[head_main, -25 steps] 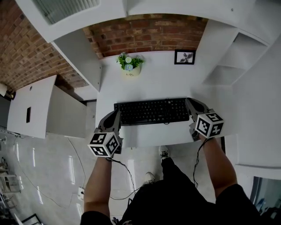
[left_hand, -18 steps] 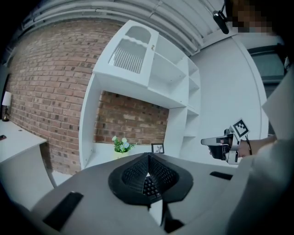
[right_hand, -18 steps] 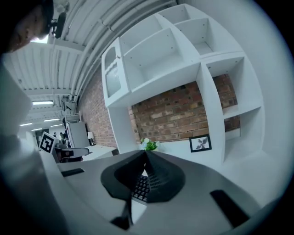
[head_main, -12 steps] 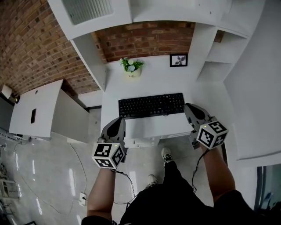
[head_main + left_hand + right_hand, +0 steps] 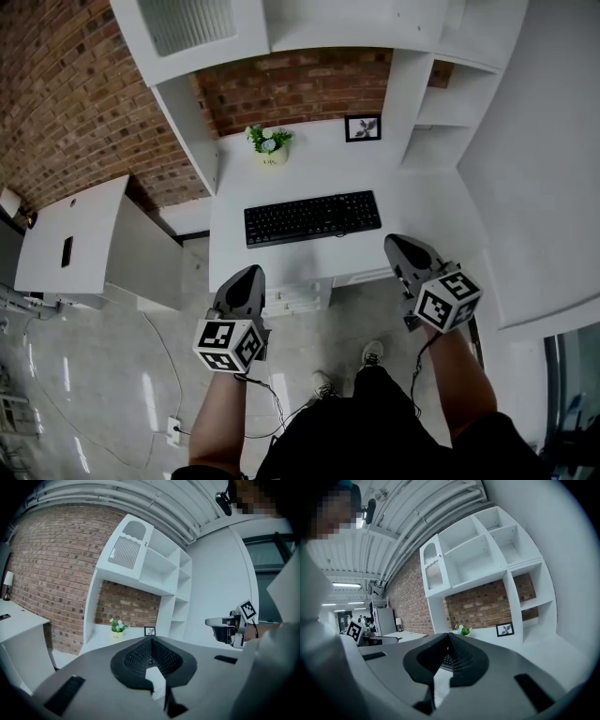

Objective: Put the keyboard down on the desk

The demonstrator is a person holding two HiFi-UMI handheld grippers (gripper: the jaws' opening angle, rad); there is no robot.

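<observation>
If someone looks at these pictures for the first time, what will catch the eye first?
The black keyboard lies flat in the middle of the white desk, with no gripper on it. The left gripper and the right gripper hover off the desk's near edge, jaws together, holding nothing.

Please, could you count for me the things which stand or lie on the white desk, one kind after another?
keyboard: 1
potted plant: 1
picture frame: 1
Total on the desk: 3
</observation>
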